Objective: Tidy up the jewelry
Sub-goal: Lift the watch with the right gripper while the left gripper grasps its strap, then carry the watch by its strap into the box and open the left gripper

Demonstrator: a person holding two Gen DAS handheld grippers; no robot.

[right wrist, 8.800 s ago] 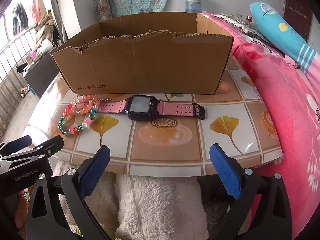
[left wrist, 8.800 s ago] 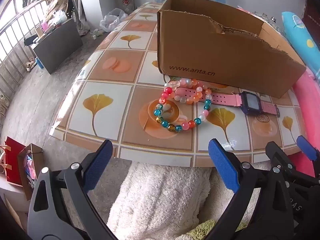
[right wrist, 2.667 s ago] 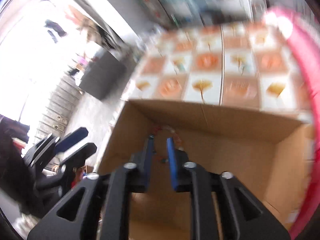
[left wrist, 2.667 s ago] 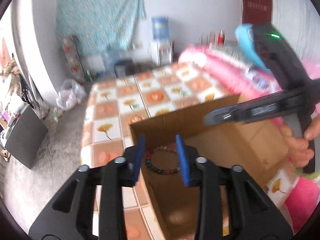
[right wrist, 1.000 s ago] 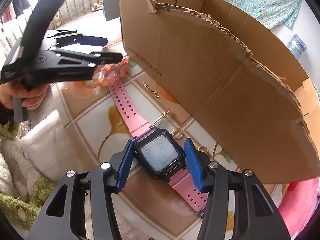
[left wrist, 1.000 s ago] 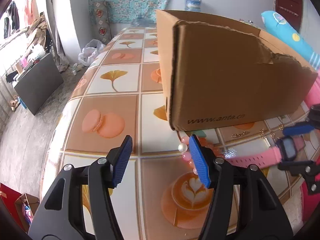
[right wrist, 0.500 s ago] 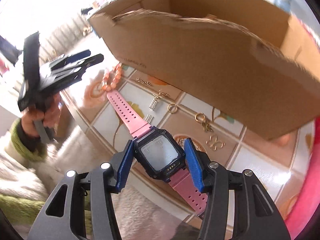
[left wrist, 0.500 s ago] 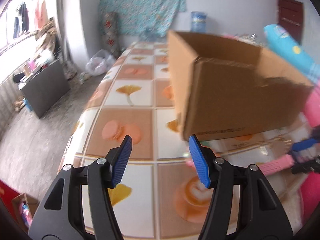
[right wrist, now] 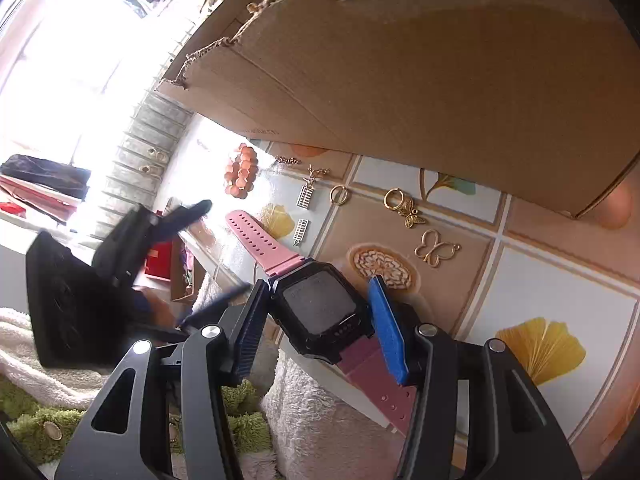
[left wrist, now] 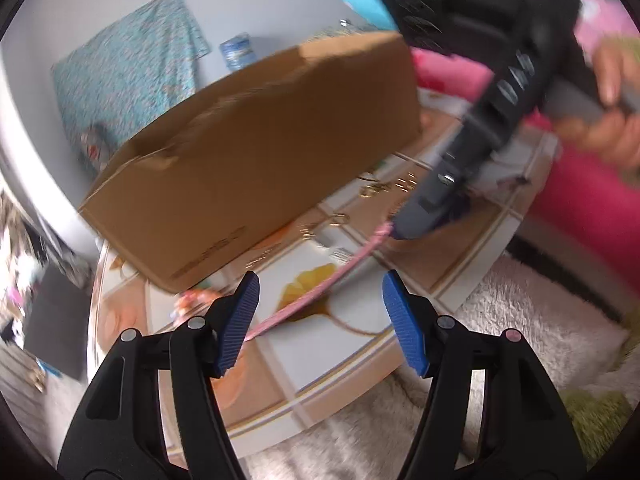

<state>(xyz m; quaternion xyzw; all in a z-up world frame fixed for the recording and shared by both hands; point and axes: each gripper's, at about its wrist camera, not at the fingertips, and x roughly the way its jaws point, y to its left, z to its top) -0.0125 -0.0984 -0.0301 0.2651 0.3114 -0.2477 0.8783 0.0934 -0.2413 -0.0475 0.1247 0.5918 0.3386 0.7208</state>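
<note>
A: Where is the pink-strapped watch with the black square face [right wrist: 320,312]?

B: Pinched at its case between the blue pads of the right gripper [right wrist: 316,326]. It looks raised above the tiled tabletop with yellow leaf prints [right wrist: 560,300], its strap angling toward the table's edge.

A: And the left gripper [left wrist: 320,320]?

B: Its fingers are spread wide with nothing between them, above the table's near edge, with the pink strap passing beyond.

A: What remains on the table?

B: A coral bead bracelet [right wrist: 240,172] close by the tall brown cardboard box [right wrist: 420,60], then small gold charms: a ring [right wrist: 339,195], a butterfly outline [right wrist: 435,249], and two silver abacus-like pendants [right wrist: 305,196]. All lie just in front of the box.
</note>
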